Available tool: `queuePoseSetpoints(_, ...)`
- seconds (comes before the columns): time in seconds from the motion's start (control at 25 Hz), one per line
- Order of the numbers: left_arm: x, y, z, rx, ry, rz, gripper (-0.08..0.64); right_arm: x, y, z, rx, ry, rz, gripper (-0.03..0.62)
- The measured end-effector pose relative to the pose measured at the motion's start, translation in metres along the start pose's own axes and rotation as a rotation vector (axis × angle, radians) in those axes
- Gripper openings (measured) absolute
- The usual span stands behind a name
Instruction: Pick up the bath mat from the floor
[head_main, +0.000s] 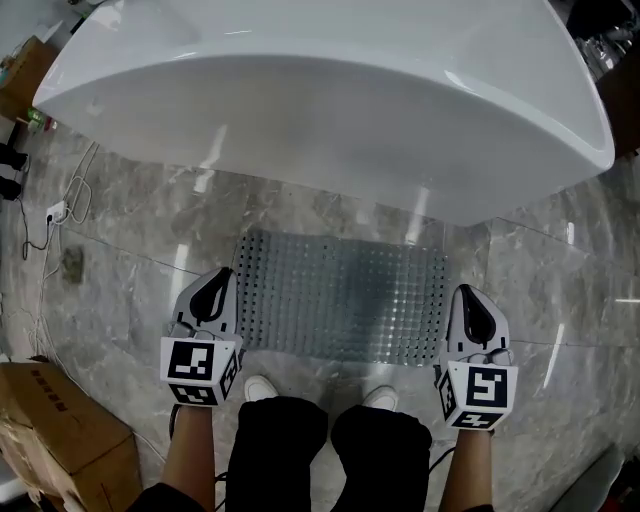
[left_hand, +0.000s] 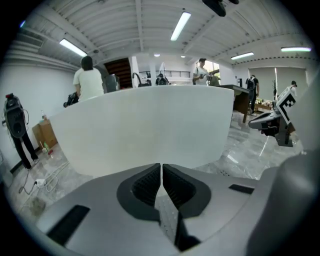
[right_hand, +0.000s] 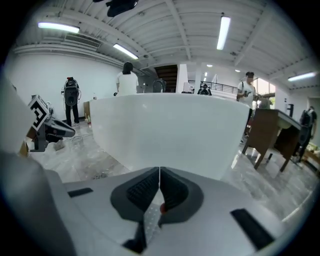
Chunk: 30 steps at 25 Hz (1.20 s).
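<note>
So the grey studded rubber bath mat (head_main: 340, 295) lies flat on the marble floor (head_main: 120, 270) right in front of the big white bathtub (head_main: 330, 100), with left tongs (head_main: 220, 278) and right tongs (head_main: 468, 298) both clenched empty at its ends, so the whole lift's left to do.

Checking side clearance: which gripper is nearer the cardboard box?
Left. The left gripper, shut on the bath mat at its left edge, is right of the cardboard box; the right gripper holds the mat's opposite edge.

Head view downward, others facing bathtub (left_hand: 150, 125)
</note>
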<state>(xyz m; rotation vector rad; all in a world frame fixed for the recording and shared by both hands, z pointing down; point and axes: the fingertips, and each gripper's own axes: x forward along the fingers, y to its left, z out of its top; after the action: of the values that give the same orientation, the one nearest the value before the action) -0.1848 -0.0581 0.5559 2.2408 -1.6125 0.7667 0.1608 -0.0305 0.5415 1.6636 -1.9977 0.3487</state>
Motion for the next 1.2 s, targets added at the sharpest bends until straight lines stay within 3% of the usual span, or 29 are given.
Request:
queuePoseSetpoints(0.2, 0.053, -0.003, -0.068, 0.062, 0.012, -0.015, 0.011, 0.048, 0.003, -0.075, -0.023, 0.027, -0.009, 0.023)
queuePoseSetpoints(0.4, 0.088, -0.009, -0.127, 0.065, 0.017, -0.026, 0.011, 0.077, 0.013, -0.145, -0.018, 0.072, 0.006, 0.023)
queuePoseSetpoints(0.96, 0.121, -0.005, -0.181, 0.045, 0.073, -0.039, 0.014, 0.107, -0.003, -0.198, 0.031, 0.082, -0.004, 0.023)
queuePoseSetpoints(1.0, 0.124, -0.005, -0.189, 0.052, 0.093, -0.047, 0.029, 0.109, -0.004, -0.205, 0.031, 0.092, -0.004, 0.024)
queuePoseSetpoints(1.08, 0.127, -0.006, -0.213, 0.059, 0.153, -0.064, 0.147, 0.11, -0.006, -0.223, 0.041, 0.125, -0.005, 0.025)
queuePoseSetpoints(1.2, 0.13, 0.0, -0.243, 0.042, 0.222, -0.046, 0.186, 0.111, -0.01, -0.247, 0.077, 0.179, -0.008, 0.035)
